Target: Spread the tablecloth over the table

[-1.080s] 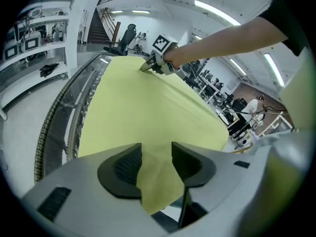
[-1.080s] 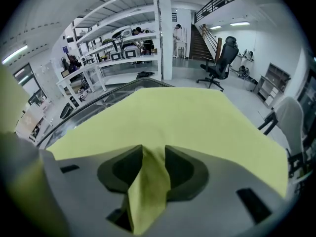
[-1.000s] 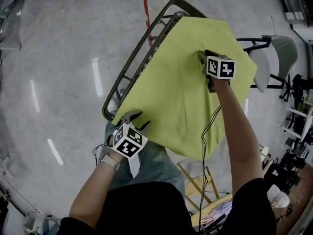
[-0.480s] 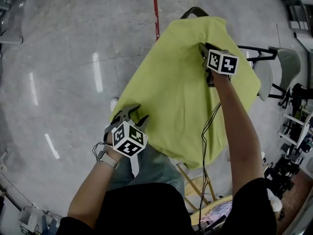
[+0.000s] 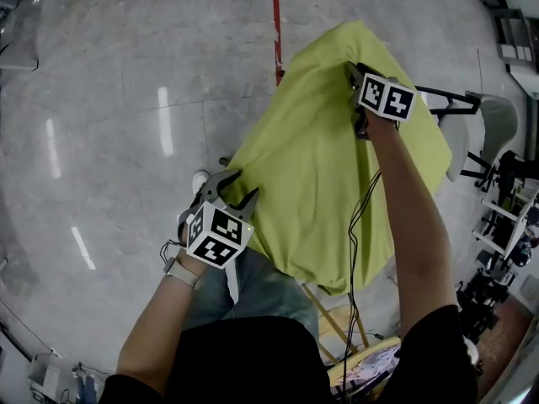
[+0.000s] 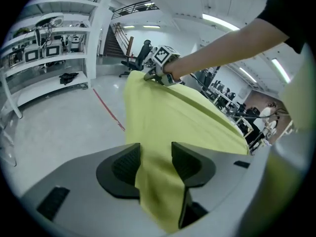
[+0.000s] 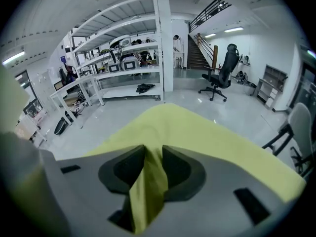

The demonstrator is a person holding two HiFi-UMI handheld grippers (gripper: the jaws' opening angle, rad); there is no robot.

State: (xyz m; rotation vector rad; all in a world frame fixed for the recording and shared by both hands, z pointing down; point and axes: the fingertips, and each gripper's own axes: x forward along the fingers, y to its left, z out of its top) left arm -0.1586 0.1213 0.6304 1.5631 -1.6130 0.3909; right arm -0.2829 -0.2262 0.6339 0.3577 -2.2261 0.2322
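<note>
The left gripper (image 5: 234, 185) pinches the cloth's (image 5: 312, 167) near edge, with a fold bunched between its pads. The cloth hangs stretched in the air between both grippers and sags away on its right side. It hides whatever of the table lies below, so no rim shows. At the cloth's far edge the right gripper (image 5: 355, 99) pinches another fold, and its jaws have just been closing tighter on it. To lay the cloth well, I judge both pinches should stay firm and keep the edge between them taut and level. Both ends should then lower together and release only once the overhang looks even, because a slack pinch could drop a corner.
</note>
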